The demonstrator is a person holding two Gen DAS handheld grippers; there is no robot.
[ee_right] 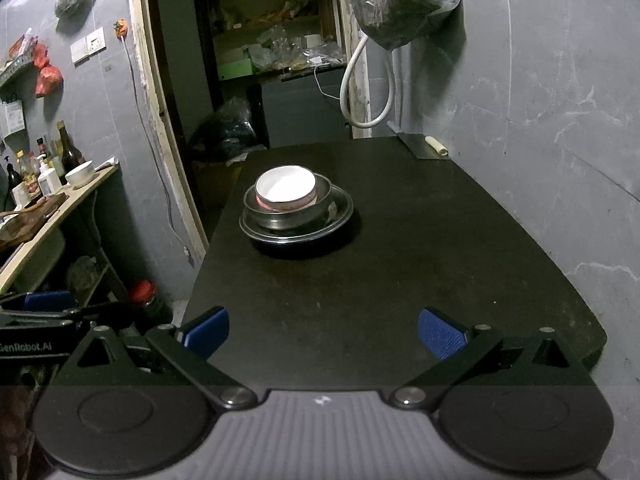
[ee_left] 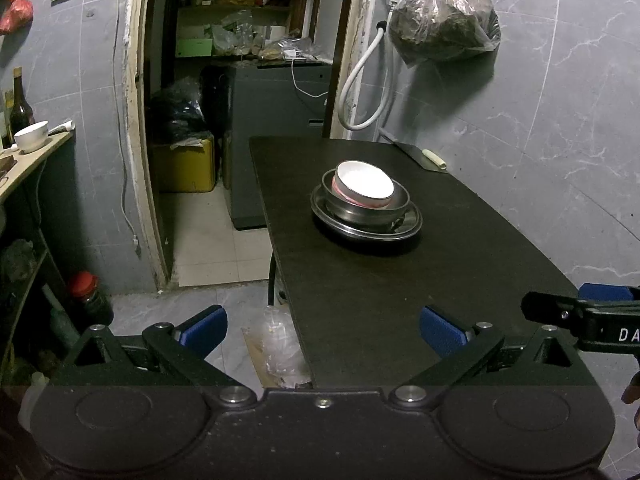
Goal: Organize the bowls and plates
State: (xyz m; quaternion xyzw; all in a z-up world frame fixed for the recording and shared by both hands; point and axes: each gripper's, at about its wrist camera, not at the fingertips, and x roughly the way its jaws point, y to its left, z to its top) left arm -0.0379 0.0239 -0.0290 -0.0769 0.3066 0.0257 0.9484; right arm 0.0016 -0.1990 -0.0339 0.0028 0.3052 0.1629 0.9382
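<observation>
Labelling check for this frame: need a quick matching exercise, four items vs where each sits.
Things:
1. white bowl
2. metal bowl
3. metal plate
4. cleaver

Places:
A. far end of the black table, by the wall
B. bottom of the stack, on the table
C. top of the stack, tilted
D. middle of the stack

Pairs: 1-C, 2-D, 3-B, 4-A

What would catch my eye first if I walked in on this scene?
The stack of dishes in the middle of the dark table: a white bowl tilted inside a steel bowl on a steel plate. Near the camera, both grippers' blue-padded fingers stand spread wide and empty. A bulging plastic bag hangs on the grey wall behind.
</observation>
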